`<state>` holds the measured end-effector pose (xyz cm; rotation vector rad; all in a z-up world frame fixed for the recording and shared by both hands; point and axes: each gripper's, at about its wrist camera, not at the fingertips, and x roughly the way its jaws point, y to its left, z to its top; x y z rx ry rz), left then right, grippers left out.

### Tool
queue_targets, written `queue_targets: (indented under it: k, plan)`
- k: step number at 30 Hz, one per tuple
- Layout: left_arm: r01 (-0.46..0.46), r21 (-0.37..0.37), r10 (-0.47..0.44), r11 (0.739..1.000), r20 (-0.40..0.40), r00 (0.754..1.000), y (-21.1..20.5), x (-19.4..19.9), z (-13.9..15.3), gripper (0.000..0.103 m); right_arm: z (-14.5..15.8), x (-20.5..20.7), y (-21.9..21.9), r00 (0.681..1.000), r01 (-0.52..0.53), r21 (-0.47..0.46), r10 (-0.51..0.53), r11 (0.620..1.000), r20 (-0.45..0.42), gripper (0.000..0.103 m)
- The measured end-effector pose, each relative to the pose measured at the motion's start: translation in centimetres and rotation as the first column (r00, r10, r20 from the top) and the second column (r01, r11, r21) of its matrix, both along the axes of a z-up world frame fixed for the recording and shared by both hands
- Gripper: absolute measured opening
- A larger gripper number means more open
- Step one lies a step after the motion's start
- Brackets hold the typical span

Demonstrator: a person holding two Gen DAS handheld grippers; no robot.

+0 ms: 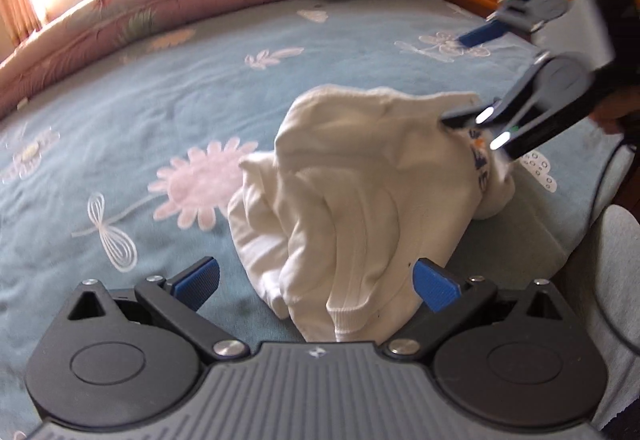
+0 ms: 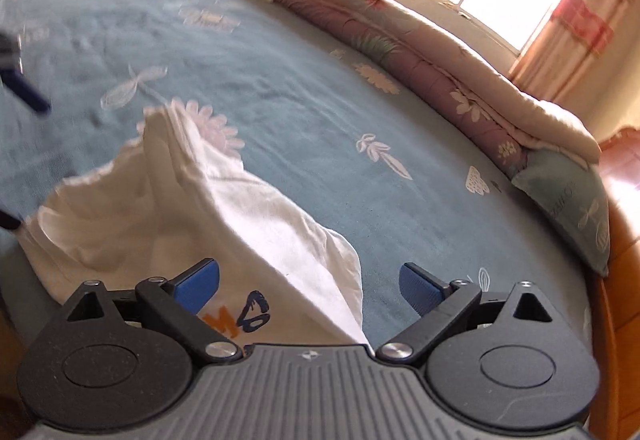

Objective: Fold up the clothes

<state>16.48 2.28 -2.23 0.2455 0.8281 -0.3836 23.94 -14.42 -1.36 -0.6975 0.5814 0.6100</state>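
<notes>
My left gripper and right gripper both stand spread wide, gripping nothing. Between their fingers I see the crumpled white printed shirt, heaped on the blue floral bedsheet. Beyond lies a folded quilt.

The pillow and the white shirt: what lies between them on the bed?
Only bare blue sheet lies between the pillow and the white shirt, clearest in the right wrist view.
</notes>
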Motion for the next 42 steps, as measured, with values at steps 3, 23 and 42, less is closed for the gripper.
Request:
queue_targets:
  k: [3,23,42]
  plan:
    - [-0.004,-0.007,0.004,1.0,0.009,1.0,0.1,0.1,0.0,0.102,-0.7,0.5,1.2,0.999,-0.012,-0.026,0.013,1.0,0.033,0.092]
    - [-0.006,-0.056,0.006,0.998,0.002,1.0,-0.1,3.2,-1.7,0.102,-2.5,6.2,2.0,0.999,0.011,-0.02,-0.01,1.0,0.047,0.046]
    - [-0.024,-0.06,0.026,0.998,0.03,0.999,0.2,6.9,-1.5,0.102,-1.2,21.9,-6.0,0.935,0.351,0.045,-0.353,0.935,0.044,0.026]
